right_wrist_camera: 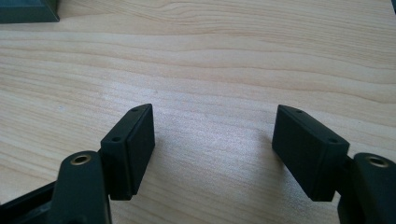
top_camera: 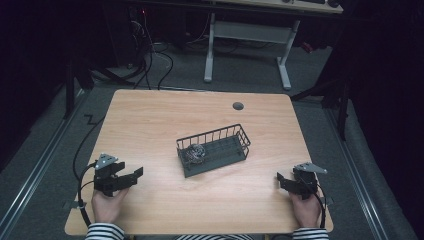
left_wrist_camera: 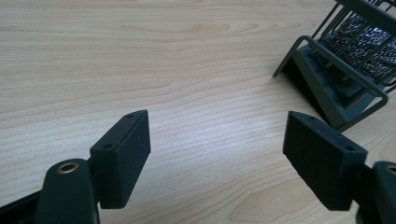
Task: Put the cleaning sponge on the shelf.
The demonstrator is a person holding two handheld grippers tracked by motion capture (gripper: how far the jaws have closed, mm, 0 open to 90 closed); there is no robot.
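A dark wire basket (top_camera: pixel 240 134) stands near the middle of the wooden table (top_camera: pixel 150 115), and a shiny metal scourer ball (top_camera: pixel 195 151) lies in its left end. My left gripper (top_camera: pixel 134 176) rests at the table's front left, open, with nothing between its jaws. In the left gripper view the basket (left_wrist_camera: pixel 322 88) is ahead to the right, with the scourer (left_wrist_camera: pixel 362 44) behind its wires. My right gripper (top_camera: pixel 281 180) sits at the front right, open and empty. Bare wood lies between its jaws in the right gripper view (right_wrist_camera: pixel 214 135).
A round cable hole (top_camera: pixel 238 106) lies near the table's far edge. A white-legged desk (top_camera: pixel 285 60) stands beyond the table on the floor. Cables trail off the table's left side (top_camera: pixel 80 150). A dark corner of the basket base (right_wrist_camera: pixel 28 11) is at the upper left in the right gripper view.
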